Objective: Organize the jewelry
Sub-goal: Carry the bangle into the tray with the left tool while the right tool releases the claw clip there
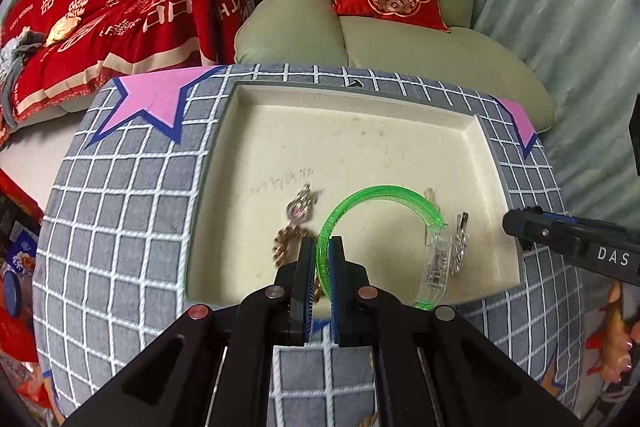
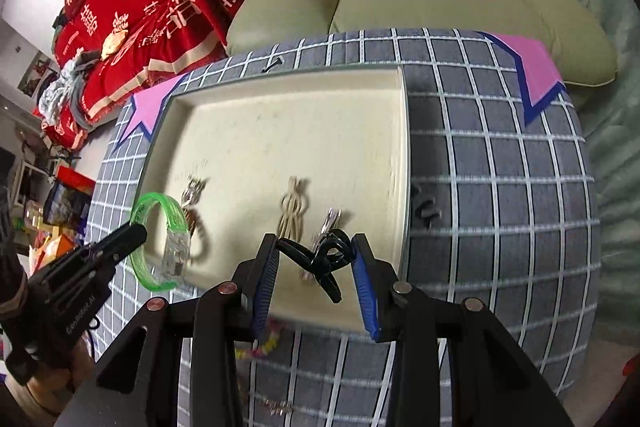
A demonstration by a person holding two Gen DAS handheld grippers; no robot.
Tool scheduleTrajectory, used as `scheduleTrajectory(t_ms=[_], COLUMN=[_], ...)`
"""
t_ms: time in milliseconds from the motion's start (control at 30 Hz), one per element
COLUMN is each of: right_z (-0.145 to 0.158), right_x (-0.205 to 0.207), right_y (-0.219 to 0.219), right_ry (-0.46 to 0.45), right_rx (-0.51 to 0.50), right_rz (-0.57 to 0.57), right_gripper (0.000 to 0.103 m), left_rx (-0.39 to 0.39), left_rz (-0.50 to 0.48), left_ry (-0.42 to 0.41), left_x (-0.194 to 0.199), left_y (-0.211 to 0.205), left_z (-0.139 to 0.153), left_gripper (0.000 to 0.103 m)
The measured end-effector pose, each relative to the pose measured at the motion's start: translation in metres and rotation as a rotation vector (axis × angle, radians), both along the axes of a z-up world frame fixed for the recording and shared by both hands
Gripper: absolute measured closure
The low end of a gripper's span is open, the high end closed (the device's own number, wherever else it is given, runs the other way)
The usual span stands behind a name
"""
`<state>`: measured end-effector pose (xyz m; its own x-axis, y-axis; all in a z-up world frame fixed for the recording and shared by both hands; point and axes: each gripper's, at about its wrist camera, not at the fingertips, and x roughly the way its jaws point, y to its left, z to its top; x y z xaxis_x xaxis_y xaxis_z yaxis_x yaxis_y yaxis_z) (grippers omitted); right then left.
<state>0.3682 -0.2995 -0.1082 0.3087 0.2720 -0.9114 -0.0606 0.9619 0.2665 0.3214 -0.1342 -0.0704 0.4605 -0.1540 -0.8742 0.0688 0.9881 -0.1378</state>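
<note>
Over the cream tray (image 1: 472, 131) on the grid-patterned grey worktop (image 1: 120, 227), both tools are carrying jewelry. The left tool (image 1: 324, 247) is clamping the green bangle (image 1: 384, 193) by a thin section of its rim, jaws nearly together. The bangle's clear clasp section (image 1: 436, 259) is hanging on the far side of the ring, above the tray's near right area. The right tool (image 2: 316, 255) is standing part-open around a black hair claw (image 2: 326, 263); the claw appears wedged between the blue pads, touching both, so it is being held, though loosely by the look of it.

Risks noted:

1. The bangle is being gripped at 1 narrow point, with the heavier clasp away from the grip. It is likely to pivot in the pads and swing onto pieces lying below.
2. A gold chain (image 1: 286, 245) and a small pink-stone pendant (image 1: 300, 205) are lying just beside the left tool's tips. A low pass is liable to snag the chain and drag it.
3. A silver clip (image 1: 460, 239) and a beige clip (image 2: 294, 211) are resting under the path of both tools; a drop would scatter or tangle them.
4. The claw's curved, uneven shape is giving the right pads poor contact. It could twist out and fall outside the tray.
5. Both tools are working close together over 1 tray, so a collision is possible.
6. Blur in the right wrist view is suggesting quick motion, which is worsening every risk above.
</note>
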Motion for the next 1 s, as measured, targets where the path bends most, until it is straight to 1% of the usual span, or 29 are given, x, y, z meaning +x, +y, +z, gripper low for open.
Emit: scheduleTrajectory(t_ms=[133, 333, 767, 1000], right_z=[-0.008, -0.019, -0.05, -0.053], right_x=[0.02, 0.038, 0.055, 0.057], right_y=[-0.004, -0.002, 0.002, 0.005], right_ry=[0.005, 0.007, 0.042, 0.024], right_rx=[0.011, 0.005, -0.019, -0.041], right_rz=[-0.008, 0.003, 0.0, 0.015], right_gripper=[0.063, 0.063, 0.063, 0.062], left_rx=[0.011, 0.036, 0.114, 0.156], left_rz=[0.003, 0.008, -0.011, -0.022], left_ry=[0.009, 0.025, 0.06, 0.062], left_x=[0.015, 0.03, 0.037, 0.036], left_y=[-0.011, -0.023, -0.039, -0.047], left_z=[-0.008, -0.022, -0.05, -0.055], left_gripper=[0.086, 0.087, 0.086, 0.086])
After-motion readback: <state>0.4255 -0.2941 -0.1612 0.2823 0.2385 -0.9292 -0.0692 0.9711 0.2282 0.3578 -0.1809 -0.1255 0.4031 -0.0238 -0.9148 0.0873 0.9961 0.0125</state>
